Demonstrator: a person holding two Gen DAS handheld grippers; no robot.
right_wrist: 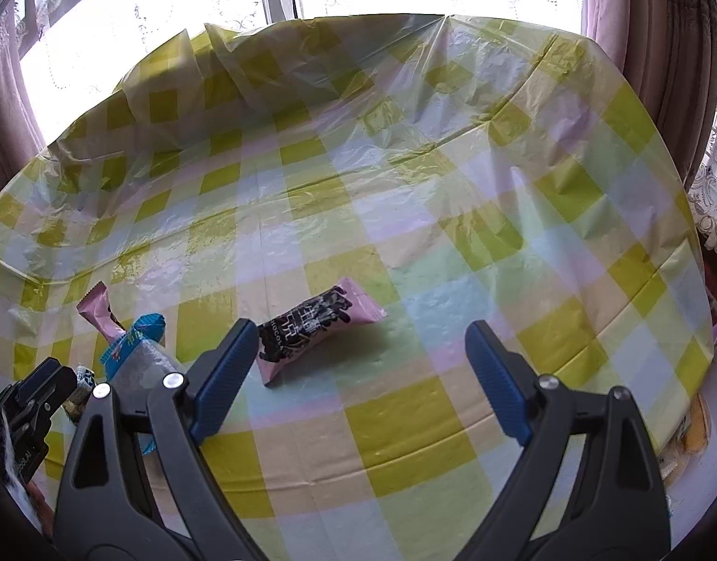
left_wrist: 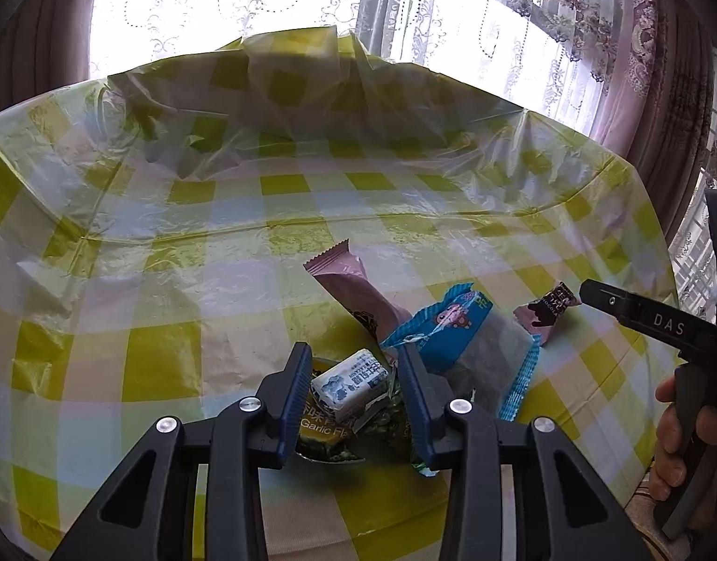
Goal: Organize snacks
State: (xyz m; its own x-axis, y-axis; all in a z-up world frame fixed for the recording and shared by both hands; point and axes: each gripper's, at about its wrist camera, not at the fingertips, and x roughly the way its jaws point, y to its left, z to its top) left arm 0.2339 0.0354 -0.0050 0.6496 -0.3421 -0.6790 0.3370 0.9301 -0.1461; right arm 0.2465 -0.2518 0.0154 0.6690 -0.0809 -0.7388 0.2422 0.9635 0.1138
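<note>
A pile of snacks lies on the checked tablecloth (left_wrist: 162,364). In the left wrist view my left gripper (left_wrist: 354,374) is open, its jaws either side of a small white and blue candy (left_wrist: 349,383) that rests on a green garlic-flavour packet (left_wrist: 321,430). Beside it lie a long pink bar (left_wrist: 354,285) and a blue and white packet (left_wrist: 475,341). A pink chocolate packet (right_wrist: 321,327) lies apart to the right. My right gripper (right_wrist: 363,355) is open and empty, hovering just before this packet, its left fingertip (right_wrist: 241,341) near the packet's end.
The tablecloth (right_wrist: 452,233) is crumpled and raised along the far edge by the window curtains (left_wrist: 592,46). The table's right edge (right_wrist: 699,374) drops off near the right gripper. The left gripper shows at the lower left of the right wrist view (right_wrist: 26,402).
</note>
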